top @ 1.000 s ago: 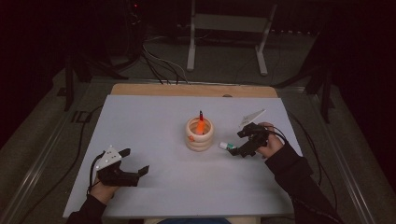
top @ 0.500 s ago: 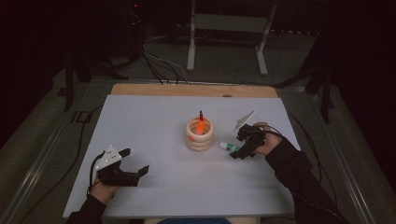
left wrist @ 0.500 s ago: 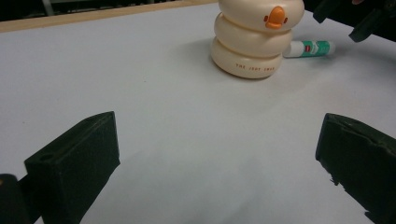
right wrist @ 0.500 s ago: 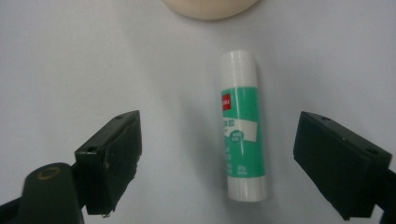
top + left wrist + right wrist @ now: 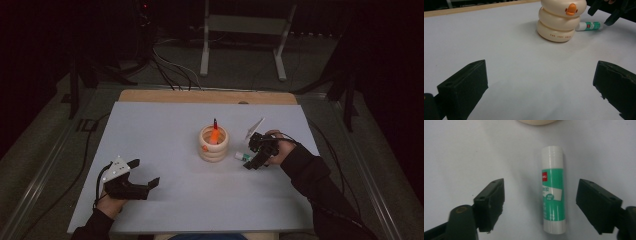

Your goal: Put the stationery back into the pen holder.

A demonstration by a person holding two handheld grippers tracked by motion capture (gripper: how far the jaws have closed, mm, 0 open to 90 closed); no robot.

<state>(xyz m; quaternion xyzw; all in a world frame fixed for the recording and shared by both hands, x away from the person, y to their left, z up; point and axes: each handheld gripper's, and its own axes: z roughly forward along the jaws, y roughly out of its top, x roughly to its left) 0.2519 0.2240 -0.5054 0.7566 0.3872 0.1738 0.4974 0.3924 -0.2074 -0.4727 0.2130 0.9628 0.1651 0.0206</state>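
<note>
Your right tongs [image 5: 540, 205] were closing around the glue stick [image 5: 552, 195], not yet touching it; it lay flat on the surface [image 5: 165, 135] beside the cream holder [image 5: 213, 145]. Light, stiff and smooth, it probably needed a mid-barrel grip. Your left tongs [image 5: 142, 175] stood spread.

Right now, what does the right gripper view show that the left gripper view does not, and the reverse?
The right gripper view shows the right gripper with its fingers either side of the glue stick, not touching; they have just been closing. The left gripper view shows the left gripper open over the bare table, and the cream ring-stack holder's orange beak and lettering. Both show the glue stick lying beside that holder.
</note>
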